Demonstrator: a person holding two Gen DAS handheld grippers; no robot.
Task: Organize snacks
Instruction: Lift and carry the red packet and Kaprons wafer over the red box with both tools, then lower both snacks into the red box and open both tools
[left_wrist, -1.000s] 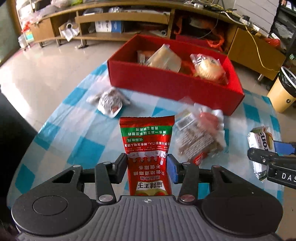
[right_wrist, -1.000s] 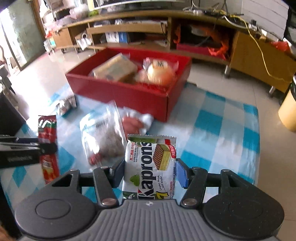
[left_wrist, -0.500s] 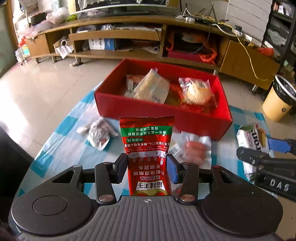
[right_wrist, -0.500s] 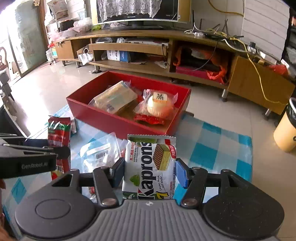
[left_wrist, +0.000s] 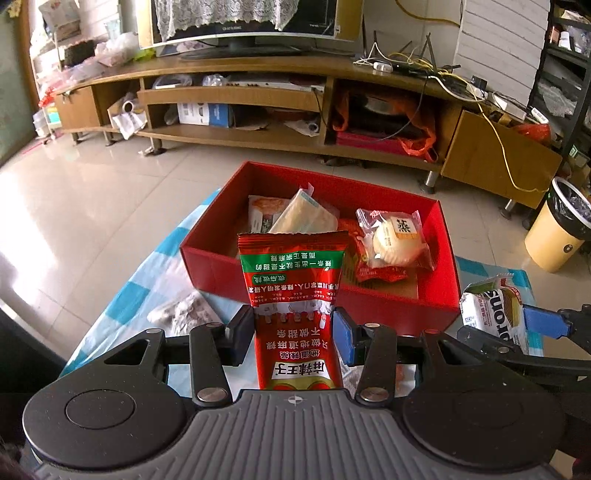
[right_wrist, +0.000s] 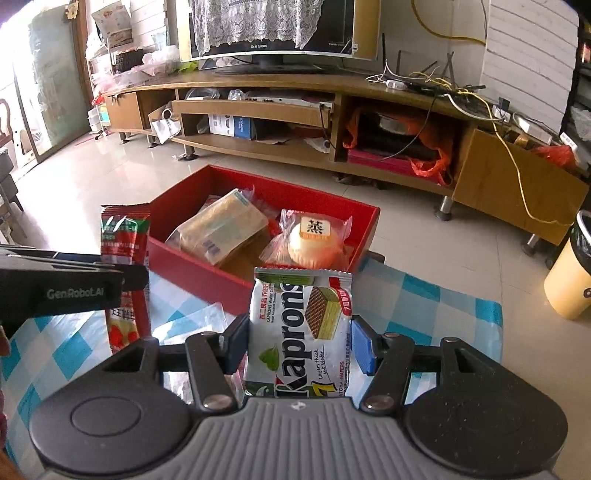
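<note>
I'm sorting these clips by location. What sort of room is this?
Most likely a home living room: a television stands on a long, low wooden cabinet with cluttered shelves, over a glossy tiled floor.

We read "Kaprons" in large black letters on the white wafer packet (right_wrist: 300, 334), with "KAPRONS Wafer" in small print and "Layers thick" in script below. The left gripper (right_wrist: 136, 273) body carries "Gen.Robot.AI" in the right wrist view. The red sachet (left_wrist: 295, 314) bears Chinese print, seen upside down. The wrapped bun (right_wrist: 317, 245) in the red box (right_wrist: 236, 282) carries a single black Chinese character on a yellow label.
</note>
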